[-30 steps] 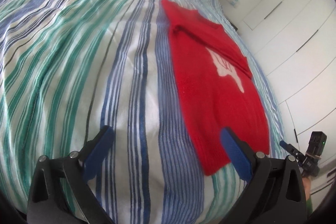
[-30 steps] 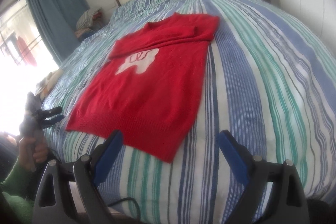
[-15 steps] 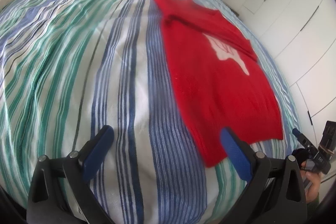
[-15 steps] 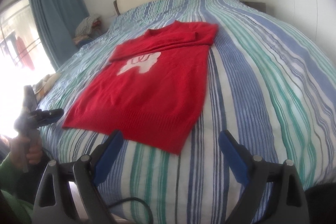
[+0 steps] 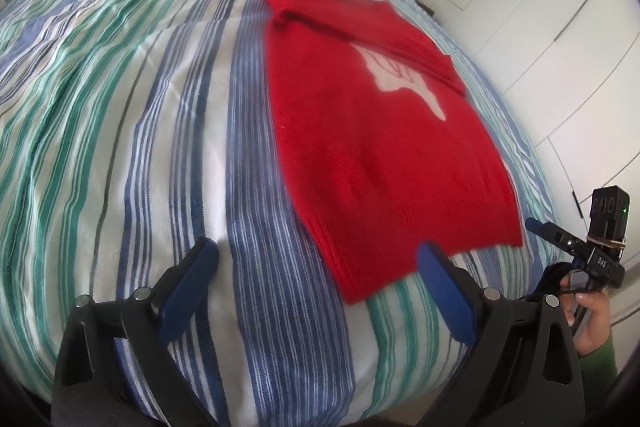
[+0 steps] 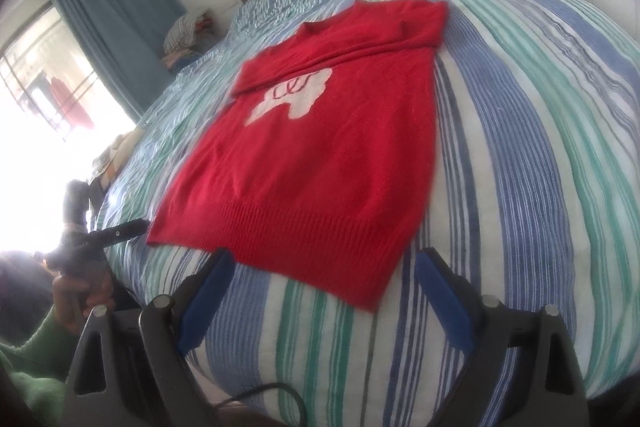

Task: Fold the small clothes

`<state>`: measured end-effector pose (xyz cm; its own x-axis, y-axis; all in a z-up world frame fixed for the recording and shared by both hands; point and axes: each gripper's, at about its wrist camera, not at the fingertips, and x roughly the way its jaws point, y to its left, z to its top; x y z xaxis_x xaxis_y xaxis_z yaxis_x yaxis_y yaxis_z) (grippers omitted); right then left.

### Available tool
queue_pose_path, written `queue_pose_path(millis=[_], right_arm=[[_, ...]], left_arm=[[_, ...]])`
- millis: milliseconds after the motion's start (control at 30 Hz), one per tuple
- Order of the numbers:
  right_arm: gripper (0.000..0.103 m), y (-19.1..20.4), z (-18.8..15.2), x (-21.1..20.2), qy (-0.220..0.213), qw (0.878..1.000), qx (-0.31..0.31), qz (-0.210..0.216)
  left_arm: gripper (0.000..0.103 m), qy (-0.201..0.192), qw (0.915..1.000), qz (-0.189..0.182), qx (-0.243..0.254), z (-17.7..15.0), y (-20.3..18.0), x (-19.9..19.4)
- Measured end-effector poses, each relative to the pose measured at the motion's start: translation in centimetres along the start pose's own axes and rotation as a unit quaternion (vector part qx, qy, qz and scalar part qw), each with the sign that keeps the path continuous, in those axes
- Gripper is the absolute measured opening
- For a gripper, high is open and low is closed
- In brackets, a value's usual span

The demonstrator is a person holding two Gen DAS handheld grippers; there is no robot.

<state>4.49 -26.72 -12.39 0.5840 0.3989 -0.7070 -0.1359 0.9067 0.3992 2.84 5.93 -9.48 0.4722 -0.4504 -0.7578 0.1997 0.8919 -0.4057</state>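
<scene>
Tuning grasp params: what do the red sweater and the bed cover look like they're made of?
Red sweater: looks like knit yarn, matte and slightly fuzzy; ribbed band along the hem, with a white motif that looks knitted in. Bed cover: seems thin woven fabric, maybe cotton, matte, with blue, green and white stripes and soft wrinkles over padding. The exact fibre can't be told for either.

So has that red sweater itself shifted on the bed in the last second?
No. The red sweater lies along the same blue stripes of the striped bedspread, hem and folded sleeves unchanged; only the cameras moved.

Left gripper [image 5: 316, 267] angled downward, jaws wide, nothing between; right gripper [image 6: 322, 273] likewise, jaws spread, nothing held.
</scene>
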Motion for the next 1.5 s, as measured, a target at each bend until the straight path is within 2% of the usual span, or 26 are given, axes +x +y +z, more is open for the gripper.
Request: queue_pose_path(millis=[100,267,367,467,500,533,567,600,633,667,733,833,933,1033,1100,1200,1300,1367,1400,1467,1500], right_arm=[[0.092,-0.8,0.2,-0.1,0.002,1.0,0.02,0.003],[0.092,-0.9,0.5,-0.9,0.006,0.999,0.038,0.013],[0.092,-0.8,0.8,-0.7,0.02,0.999,0.039,0.023],[0.088,-0.8,1.0,0.4,0.038,0.998,0.041,0.036],[0.083,-0.9,1.0,0.9,0.045,0.997,0.043,0.038],[0.079,-1.0,1.1,1.5,0.053,0.997,0.045,0.038],[0.063,-1.2,1.2,2.1,0.061,0.996,0.049,0.036],[0.038,-1.4,1.2,2.6,0.071,0.996,0.052,0.03],[0.022,-1.5,1.2,3.0,0.081,0.995,0.051,0.023],[0.004,-1.5,1.3,3.1,0.083,0.995,0.05,0.016],[0.004,-1.5,1.6,2.6,0.075,0.996,0.049,0.019],[0.004,-1.3,3.4,0.8,0.038,0.998,0.049,0.031],[0.004,-1.0,7.1,-0.5,-0.011,0.999,0.04,0.036],[0.004,-1.0,12.5,-0.5,-0.063,0.997,0.026,0.027],[0.004,-1.6,16.7,0.5,-0.09,0.995,0.029,0.028],[0.004,-3.1,23.2,3.7,-0.104,0.993,0.045,0.018],[0.004,-5.7,28.7,8.3,-0.101,0.992,0.08,0.007],[0.004,-7.4,31.4,11.2,-0.103,0.991,0.089,-0.017],[0.004,-8.1,32.5,12.6,-0.105,0.99,0.09,-0.027],[0.004,-9.5,33.9,14.9,-0.115,0.988,0.099,-0.04],[0.005,-10.3,34.4,15.9,-0.12,0.986,0.111,-0.031]], left_arm=[[0.099,-0.001,1.0,-0.003,-0.003,-0.3,0.1,-0.3],[0.099,-0.001,0.9994,-0.031,-0.016,-0.5,0.7,-0.4],[0.092,0.004,0.9993,-0.033,-0.015,-0.3,0.6,0.1],[0.075,0.015,0.9995,-0.028,-0.006,-0.1,0.0,0.5],[0.062,0.021,0.9994,-0.027,-0.003,0.0,-0.2,0.8],[0.039,0.029,0.9992,-0.026,0.003,0.1,-0.5,1.0],[0.023,0.039,0.9989,-0.024,0.009,0.1,-0.9,1.3],[0.005,0.05,0.9983,-0.027,0.013,0.1,-1.2,1.6],[0.004,0.053,0.9981,-0.03,0.01,0.2,-1.4,1.6],[0.004,0.05,0.9981,-0.034,0.008,0.3,-1.6,1.4],[0.003,0.036,0.9978,-0.056,0.0,1.3,-1.8,0.4],[0.003,-0.007,0.9963,-0.084,-0.013,4.6,-1.7,-1.4],[0.003,-0.048,0.9945,-0.091,-0.023,9.8,-1.3,-1.6],[0.003,-0.073,0.9925,-0.089,-0.042,16.5,-0.3,0.3],[0.003,-0.077,0.9924,-0.08,-0.053,21.0,0.2,2.5],[0.003,-0.074,0.9949,-0.048,-0.05,27.0,0.4,6.6],[0.003,-0.062,0.9972,-0.006,-0.043,31.4,0.6,11.4],[0.007,-0.046,0.9977,0.015,-0.048,33.4,1.2,14.3],[0.011,-0.039,0.9973,0.024,-0.057,34.2,1.6,15.6],[0.047,-0.018,0.9962,0.043,-0.074,35.0,2.5,17.4],[0.074,-0.015,0.995,0.057,-0.08,35.1,2.9,17.7]])
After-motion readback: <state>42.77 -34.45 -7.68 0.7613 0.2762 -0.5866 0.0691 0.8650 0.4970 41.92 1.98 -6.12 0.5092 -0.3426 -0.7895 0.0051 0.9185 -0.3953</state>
